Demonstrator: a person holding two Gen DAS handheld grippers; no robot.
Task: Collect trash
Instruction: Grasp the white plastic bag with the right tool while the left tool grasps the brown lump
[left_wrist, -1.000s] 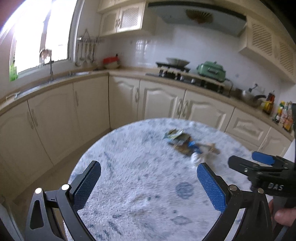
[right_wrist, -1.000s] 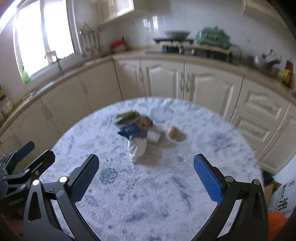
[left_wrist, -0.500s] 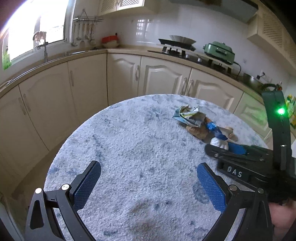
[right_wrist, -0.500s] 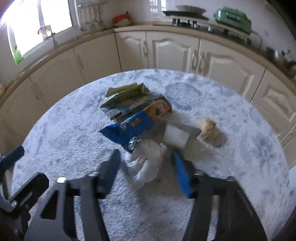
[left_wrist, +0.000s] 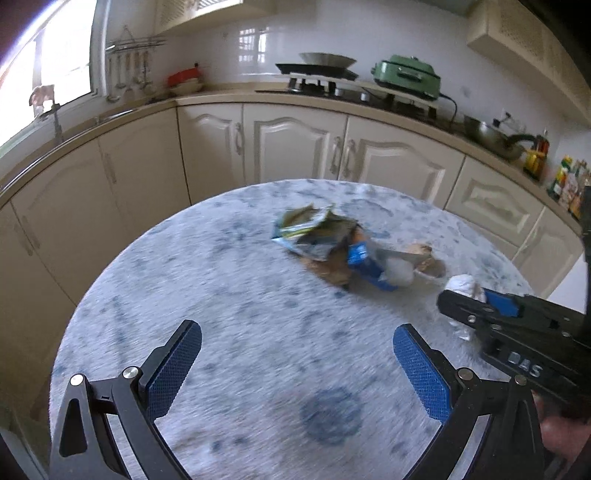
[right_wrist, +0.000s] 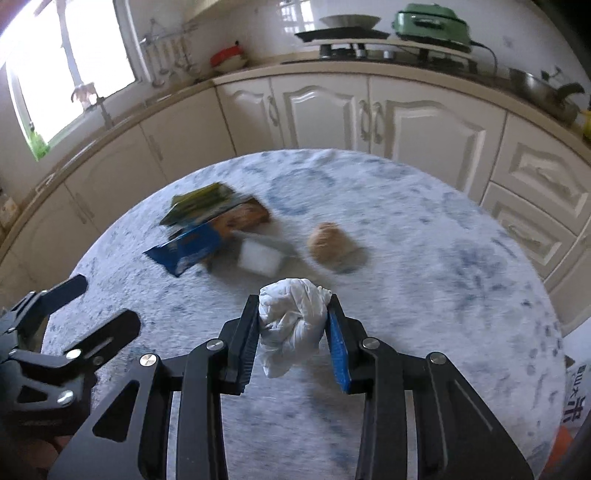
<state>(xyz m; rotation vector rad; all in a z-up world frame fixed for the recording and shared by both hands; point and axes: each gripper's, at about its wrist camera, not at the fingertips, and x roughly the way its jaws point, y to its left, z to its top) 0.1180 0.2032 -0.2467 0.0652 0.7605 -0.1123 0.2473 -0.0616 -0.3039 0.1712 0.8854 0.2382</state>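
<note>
The crumpled white tissue (right_wrist: 291, 317) now sits clamped between the jaws of the right gripper (right_wrist: 291, 325), which a second ago stood wide apart over the table (right_wrist: 424, 266) and have just closed on it. Beyond the jaws lie the remaining wrappers (right_wrist: 207, 229) and a brown lump (right_wrist: 325, 242). The left gripper (left_wrist: 295, 365) hangs with jaws apart, empty, so one piece seems secured and the rest waits.

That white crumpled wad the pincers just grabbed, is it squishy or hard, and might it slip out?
The white crumpled tissue wad looks soft: it bulges between the pads of the right gripper. It is probably very light, since a loose tail hangs limp below. Slipping seems unlikely, as the jaws pinch its wrinkled bulk on both sides.
</note>
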